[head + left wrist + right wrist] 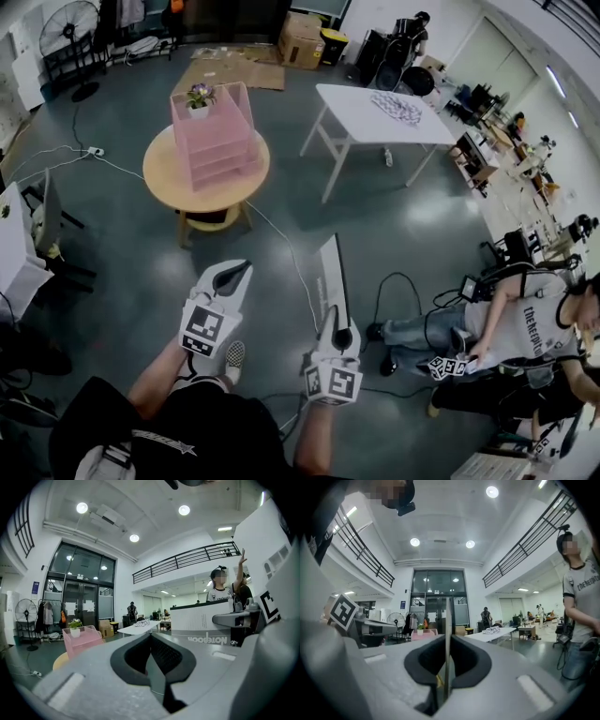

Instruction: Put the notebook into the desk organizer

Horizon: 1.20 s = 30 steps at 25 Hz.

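Observation:
The pink desk organizer (pixel 214 131) stands on a round wooden table (pixel 164 178) with a small potted plant (pixel 199 97) on top. My right gripper (pixel 336 328) is shut on the notebook (pixel 330 277), which stands on edge and points toward the table. The right gripper view shows the notebook (pixel 448 616) as a thin vertical edge between the jaws, with the organizer (pixel 423 632) far ahead. My left gripper (pixel 236 270) is shut and holds nothing. In the left gripper view, its jaws meet, and the notebook's cover (pixel 206 620) shows at the right.
A white folding table (pixel 380 112) stands to the right of the round one. A person sits at the right (pixel 525 319). Cables (pixel 281 244) cross the grey floor. A fan (pixel 70 28), cardboard boxes (pixel 302 37) and a chair (pixel 47 220) line the edges.

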### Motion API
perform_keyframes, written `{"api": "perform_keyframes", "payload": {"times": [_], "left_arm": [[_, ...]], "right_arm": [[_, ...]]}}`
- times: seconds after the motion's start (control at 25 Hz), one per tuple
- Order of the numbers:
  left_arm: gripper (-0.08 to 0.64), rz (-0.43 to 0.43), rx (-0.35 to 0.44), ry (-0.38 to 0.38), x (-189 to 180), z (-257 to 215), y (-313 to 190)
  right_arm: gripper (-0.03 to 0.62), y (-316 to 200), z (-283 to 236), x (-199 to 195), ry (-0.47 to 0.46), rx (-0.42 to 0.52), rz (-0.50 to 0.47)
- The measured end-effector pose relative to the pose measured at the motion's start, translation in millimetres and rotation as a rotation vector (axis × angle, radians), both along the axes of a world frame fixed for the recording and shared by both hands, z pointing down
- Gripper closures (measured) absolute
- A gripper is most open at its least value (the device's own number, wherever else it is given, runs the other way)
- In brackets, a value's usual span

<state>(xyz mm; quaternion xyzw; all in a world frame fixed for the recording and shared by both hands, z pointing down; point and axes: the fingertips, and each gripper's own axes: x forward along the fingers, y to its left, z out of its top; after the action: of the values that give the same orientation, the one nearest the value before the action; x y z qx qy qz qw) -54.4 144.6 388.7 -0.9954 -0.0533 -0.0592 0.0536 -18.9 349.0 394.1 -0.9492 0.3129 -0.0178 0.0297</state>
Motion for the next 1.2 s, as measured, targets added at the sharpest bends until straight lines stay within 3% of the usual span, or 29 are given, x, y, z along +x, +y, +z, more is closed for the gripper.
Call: {"api": "perform_keyframes", "payload": {"times": [0.44, 0.8, 1.2], "left_arm": [[0.549, -0.129, -0.03, 0.023, 58.4, 2.4, -90.2], [0.549, -0.292, -0.038, 0.025, 43.4, 9.8, -163.2], [0.549, -0.449, -0.033, 0.005, 34.6, 19.7, -211.1]], "right_arm": [[0.58, -85.1, 1.4, 81.9, 0.002, -0.006, -0.103], [0.58, -162.4, 6.7, 102.0, -0.023, 0.011, -0.241], [0.58, -232.0, 20.5, 124.3, -0.068, 0.033, -0.402]]}}
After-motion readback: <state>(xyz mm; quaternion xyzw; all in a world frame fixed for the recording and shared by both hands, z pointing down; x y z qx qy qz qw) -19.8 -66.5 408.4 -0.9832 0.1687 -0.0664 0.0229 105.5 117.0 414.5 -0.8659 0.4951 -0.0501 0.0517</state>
